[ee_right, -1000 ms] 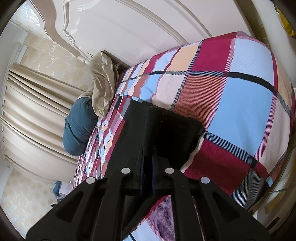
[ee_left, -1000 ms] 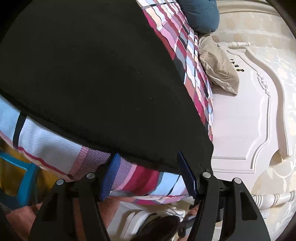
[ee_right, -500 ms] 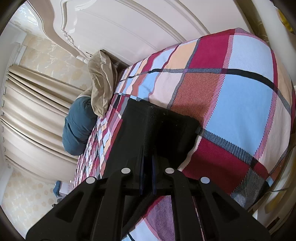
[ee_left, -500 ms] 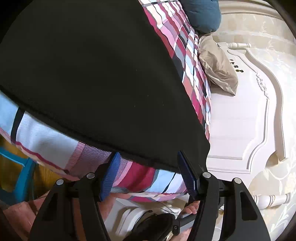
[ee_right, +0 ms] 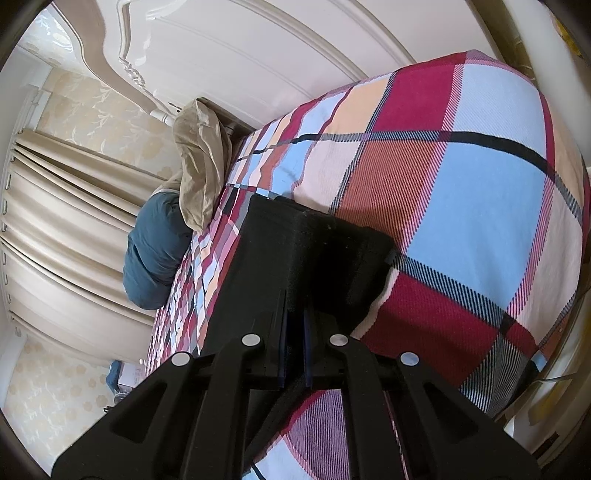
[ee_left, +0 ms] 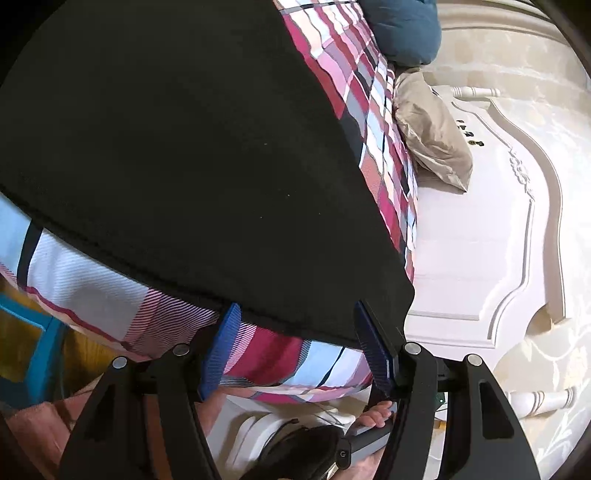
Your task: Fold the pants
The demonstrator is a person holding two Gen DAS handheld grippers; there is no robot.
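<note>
Black pants [ee_left: 177, 155] lie spread on a plaid bedspread [ee_left: 110, 295] and fill most of the left wrist view. My left gripper [ee_left: 295, 325] is open, its blue pads either side of the pants' near hem edge, not closed on it. In the right wrist view the pants [ee_right: 295, 251] lie as a dark strip on the bedspread [ee_right: 461, 221]. My right gripper [ee_right: 294, 332] is shut on the pants' near edge, with black cloth between the pads.
A beige pillow [ee_left: 432, 133] and a teal cushion [ee_left: 402, 29] lie at the head of the bed by a white carved headboard [ee_left: 480, 240]. Cream curtains [ee_right: 62, 229] hang beyond the bed. A hand [ee_left: 376, 413] grips a handle below the left gripper.
The left gripper has crept slightly closer to the pants' hem, still open. The right gripper stays shut on the cloth with almost no movement.
</note>
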